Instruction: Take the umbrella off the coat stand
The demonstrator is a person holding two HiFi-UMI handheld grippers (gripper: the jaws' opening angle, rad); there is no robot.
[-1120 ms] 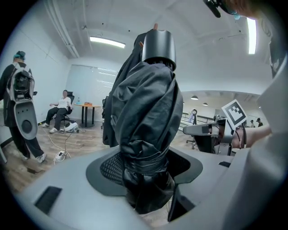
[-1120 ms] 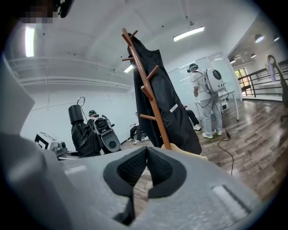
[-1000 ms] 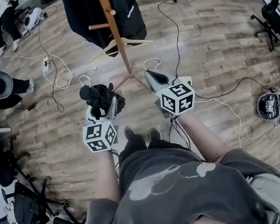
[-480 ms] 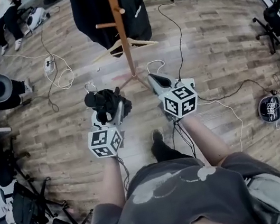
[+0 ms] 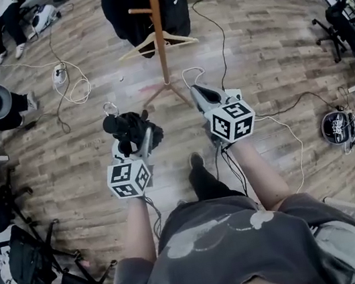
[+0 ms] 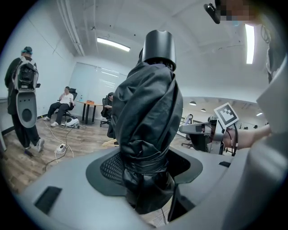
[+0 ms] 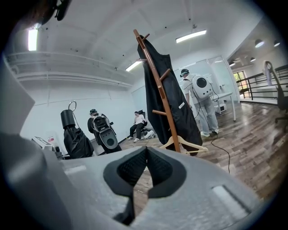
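- The left gripper (image 5: 137, 137), at the near left, pinches the folded black umbrella (image 5: 124, 123) around its strapped, bundled cloth. Its jaws stand fairly wide, and the pads press on the bundle from both sides.
- The umbrella stands roughly upright in that grip, handle end up. It is in the air above the wooden floor (image 5: 268, 40) and touches nothing else.
- The coat stand (image 5: 159, 32) is farther off, near the middle of the scene and well apart from the umbrella. A black coat (image 5: 123, 5) and a hanger (image 5: 156, 39) hang on it; no umbrella is on it.
- The right gripper (image 5: 195, 92), at the near right, has its jaws pressed together with nothing between them. It points towards the stand's foot.
- Judged from this, the main step is done: the umbrella is off the stand and securely held. At most, it remains to carry it clear or set it down.
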